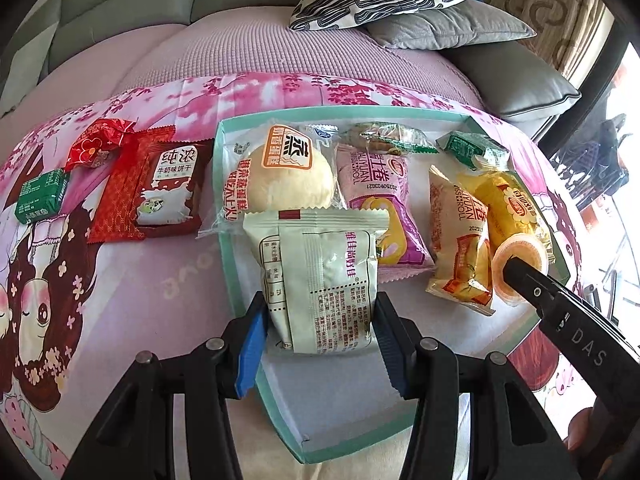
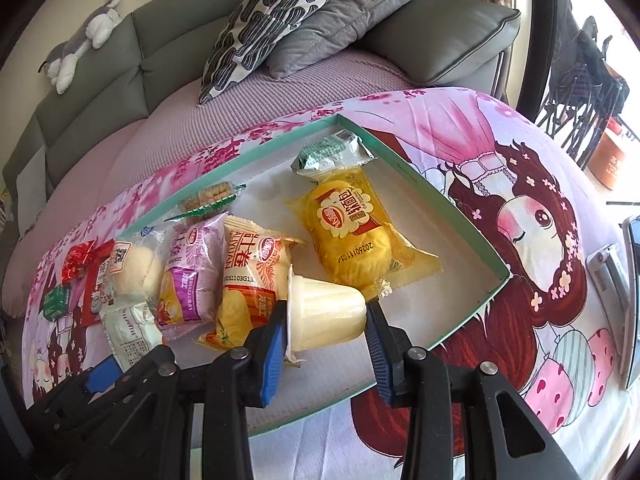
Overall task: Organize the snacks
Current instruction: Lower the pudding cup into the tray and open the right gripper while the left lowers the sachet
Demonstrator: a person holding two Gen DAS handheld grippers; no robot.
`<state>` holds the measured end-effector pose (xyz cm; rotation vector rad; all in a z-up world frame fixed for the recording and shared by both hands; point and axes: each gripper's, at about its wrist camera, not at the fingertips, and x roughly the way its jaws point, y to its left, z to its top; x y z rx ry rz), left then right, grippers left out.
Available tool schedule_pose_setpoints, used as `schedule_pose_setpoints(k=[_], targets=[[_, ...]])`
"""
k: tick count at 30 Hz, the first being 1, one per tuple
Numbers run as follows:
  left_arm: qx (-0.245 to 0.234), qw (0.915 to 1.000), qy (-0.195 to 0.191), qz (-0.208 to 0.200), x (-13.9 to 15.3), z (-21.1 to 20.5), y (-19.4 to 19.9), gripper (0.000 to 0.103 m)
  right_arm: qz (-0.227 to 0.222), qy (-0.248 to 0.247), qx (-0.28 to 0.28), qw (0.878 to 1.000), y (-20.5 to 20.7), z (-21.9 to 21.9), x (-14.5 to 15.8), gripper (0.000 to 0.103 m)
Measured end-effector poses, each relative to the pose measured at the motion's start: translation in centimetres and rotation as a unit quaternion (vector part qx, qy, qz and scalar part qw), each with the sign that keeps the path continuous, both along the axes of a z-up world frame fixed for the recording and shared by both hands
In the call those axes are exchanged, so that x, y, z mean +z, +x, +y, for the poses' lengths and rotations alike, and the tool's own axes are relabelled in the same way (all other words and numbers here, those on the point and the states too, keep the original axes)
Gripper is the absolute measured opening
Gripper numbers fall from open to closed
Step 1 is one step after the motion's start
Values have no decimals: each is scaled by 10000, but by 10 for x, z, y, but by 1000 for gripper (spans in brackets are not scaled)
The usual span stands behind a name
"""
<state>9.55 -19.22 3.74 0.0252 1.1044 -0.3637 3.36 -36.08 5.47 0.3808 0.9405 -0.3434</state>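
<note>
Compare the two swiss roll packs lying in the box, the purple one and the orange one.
The purple swiss roll pack has a purple wrapper; the orange swiss roll pack has a cream and orange one. The purple lies nearer the steamed cake, the orange nearer the jelly cup. Both lie flat inside the box, sealed.

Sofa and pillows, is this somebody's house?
Probably yes, a living room at home: a grey sofa with cushions, a plush toy on its back, and a cartoon tablecloth under the snacks.
</note>
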Motion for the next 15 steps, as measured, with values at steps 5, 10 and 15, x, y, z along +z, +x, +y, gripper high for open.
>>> schedule_pose_setpoints(k=[5,10,15], targets=[[18,10000,46,-61,0,2,3,53,133,-124,32,9998,3,4,-2,40],[35,10000,4,-72,0,5,6,53,188,-163,40,9997,4,3,-4,44],[66,9999,-16,-84,0,7,9,53,206,-194,51,9996,4,4,-3,60]])
